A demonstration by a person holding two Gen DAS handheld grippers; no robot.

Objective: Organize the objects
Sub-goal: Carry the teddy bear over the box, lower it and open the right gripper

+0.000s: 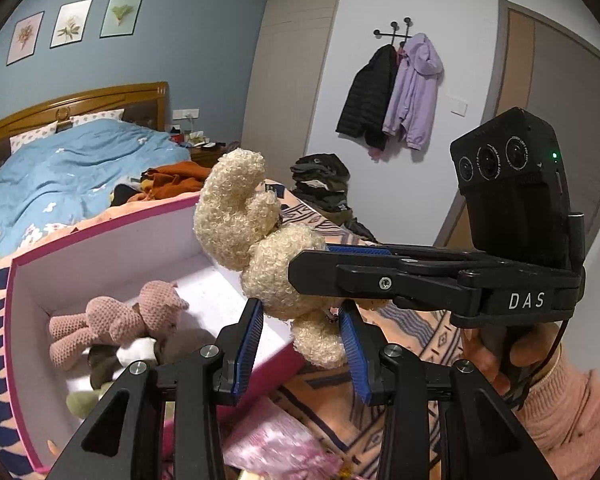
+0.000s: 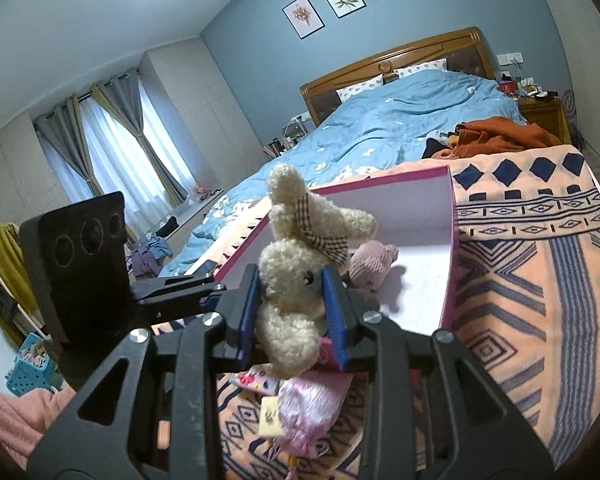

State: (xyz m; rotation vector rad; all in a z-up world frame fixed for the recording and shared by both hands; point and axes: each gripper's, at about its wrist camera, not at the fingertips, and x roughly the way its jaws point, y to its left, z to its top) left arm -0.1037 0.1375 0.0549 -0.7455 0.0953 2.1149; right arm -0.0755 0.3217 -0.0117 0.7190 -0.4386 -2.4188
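While clamped in the right gripper (image 2: 292,300), cream bunny (image 2: 296,264) above pink box (image 1: 112,248) of knitted toys (image 1: 120,320).

At frame centre the right gripper (image 1: 300,268) clamps a cream plush bunny (image 1: 256,232) above the pink box (image 1: 112,248), apparently between the left gripper's (image 1: 302,344) spread fingers.

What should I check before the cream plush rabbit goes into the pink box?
1. Right gripper grip on cream plush rabbit: ok, fingers pressed on its head.
2. Left gripper open around rabbit's leg: ok.
3. Pink box open: ok.
4. Free floor beside pink knitted bear: ok.
5. Rabbit above box opening: cannot tell, appears over the near wall.
6. Pink satin pouch outside box: ok.
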